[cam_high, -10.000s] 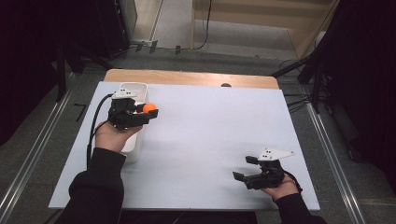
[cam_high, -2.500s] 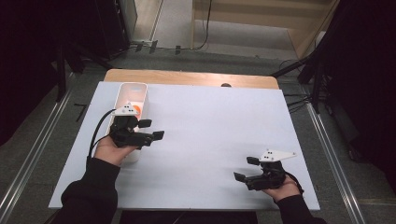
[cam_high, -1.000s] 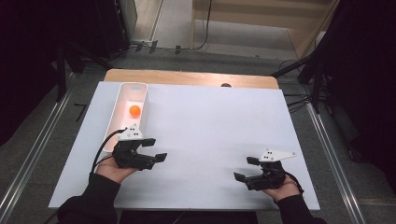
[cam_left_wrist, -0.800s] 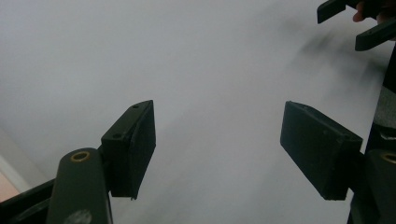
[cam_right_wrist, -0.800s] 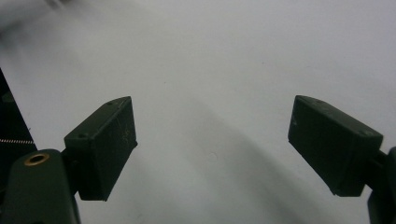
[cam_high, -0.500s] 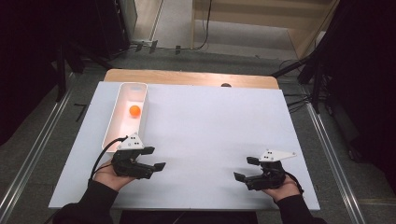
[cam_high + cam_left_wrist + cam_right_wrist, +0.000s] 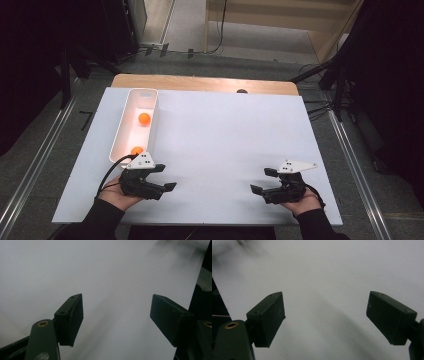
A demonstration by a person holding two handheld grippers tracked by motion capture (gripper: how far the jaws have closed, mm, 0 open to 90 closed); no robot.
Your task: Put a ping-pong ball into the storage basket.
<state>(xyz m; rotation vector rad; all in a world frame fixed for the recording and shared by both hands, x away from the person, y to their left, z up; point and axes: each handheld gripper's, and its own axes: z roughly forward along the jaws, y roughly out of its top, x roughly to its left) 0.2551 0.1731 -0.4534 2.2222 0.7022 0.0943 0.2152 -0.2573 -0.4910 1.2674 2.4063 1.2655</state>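
**Two balls in tray, both grippers empty**

Two orange balls in the white tray (image 7: 118, 136) at far left of the table (image 7: 225, 130): far ball (image 7: 144, 118) around mid-tray, near ball (image 7: 136, 150) by the near end wall, the pair well apart.

Handling, as a judgement: probably light, smooth and round, with a thin shell. Apt to roll at a nudge and to squirt out of an off-centre pinch. Best taken across the middle, pads square on opposite sides, with gentle pressure only. Tray walls close on either side, so better to come down from above with jaws set along the tray's length.

Left gripper (image 7: 167, 177) just near of the tray's near end, low over the table, jaws aimed right. Fingers (image 7: 72, 320) spread wide, nothing but bare white table between them in the left gripper view. Near ball just far-left of this gripper, behind the jaws, not between them and not touching.

Right gripper (image 7: 260, 180) at near right, jaws aimed left. Fingers (image 7: 268, 317) likewise wide apart in the right gripper view, gripping nothing, bare table between. Both balls far off to its left.
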